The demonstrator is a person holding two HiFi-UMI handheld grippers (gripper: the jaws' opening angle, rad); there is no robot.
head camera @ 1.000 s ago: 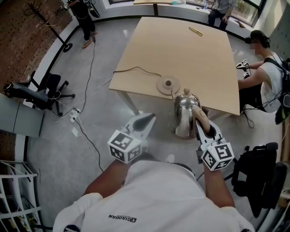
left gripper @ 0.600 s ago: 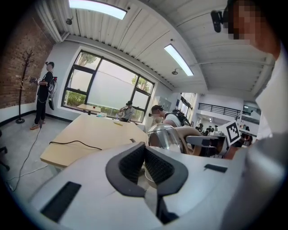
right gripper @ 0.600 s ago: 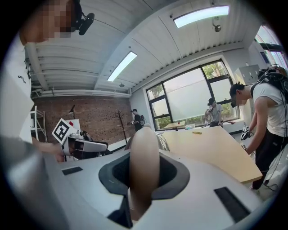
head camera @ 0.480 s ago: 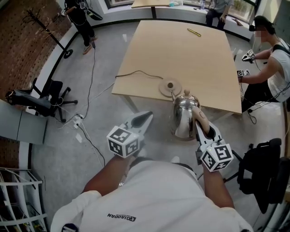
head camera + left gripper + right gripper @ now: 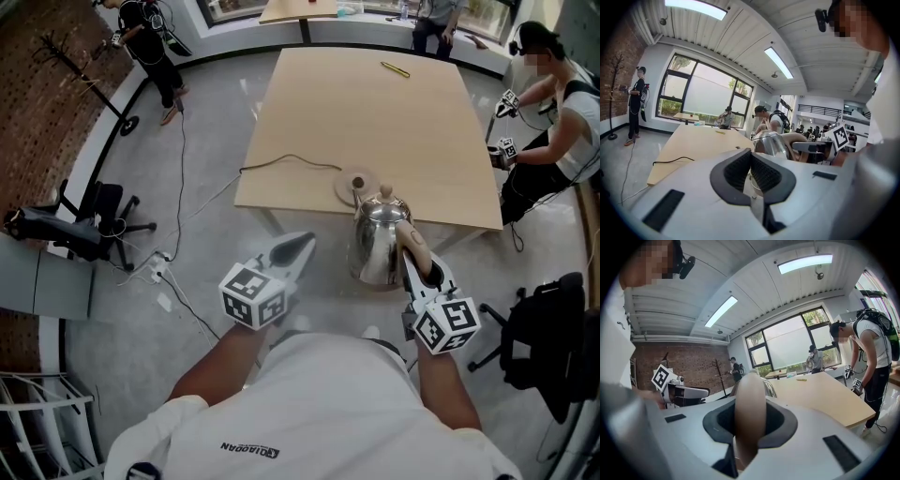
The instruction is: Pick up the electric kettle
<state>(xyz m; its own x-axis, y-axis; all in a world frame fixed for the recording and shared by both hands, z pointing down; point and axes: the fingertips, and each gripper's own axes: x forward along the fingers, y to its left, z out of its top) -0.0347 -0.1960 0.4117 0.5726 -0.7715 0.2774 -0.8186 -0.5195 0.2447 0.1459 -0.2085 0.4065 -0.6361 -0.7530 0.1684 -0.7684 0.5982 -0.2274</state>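
Observation:
The steel electric kettle (image 5: 378, 246) hangs in the air just off the near edge of the wooden table (image 5: 412, 122). My right gripper (image 5: 415, 265) is shut on its tan handle (image 5: 418, 247); in the right gripper view the handle (image 5: 749, 413) fills the gap between the dark pads of the right gripper (image 5: 750, 423). The kettle's round base (image 5: 354, 185) lies on the table with its black cord (image 5: 281, 161). My left gripper (image 5: 302, 246) floats left of the kettle, shut and holding nothing. In the left gripper view the left gripper (image 5: 750, 161) has the kettle (image 5: 769, 143) beyond it.
A yellow pen (image 5: 400, 67) lies at the table's far side. A person (image 5: 558, 122) sits by its right edge. A black chair (image 5: 548, 342) stands at my right, another chair (image 5: 89, 211) and a floor power strip (image 5: 157, 259) at my left.
Both grippers and the held kettle have shifted slightly. The table and the seated person have slid up in the head view. The grip on the handle is unchanged.

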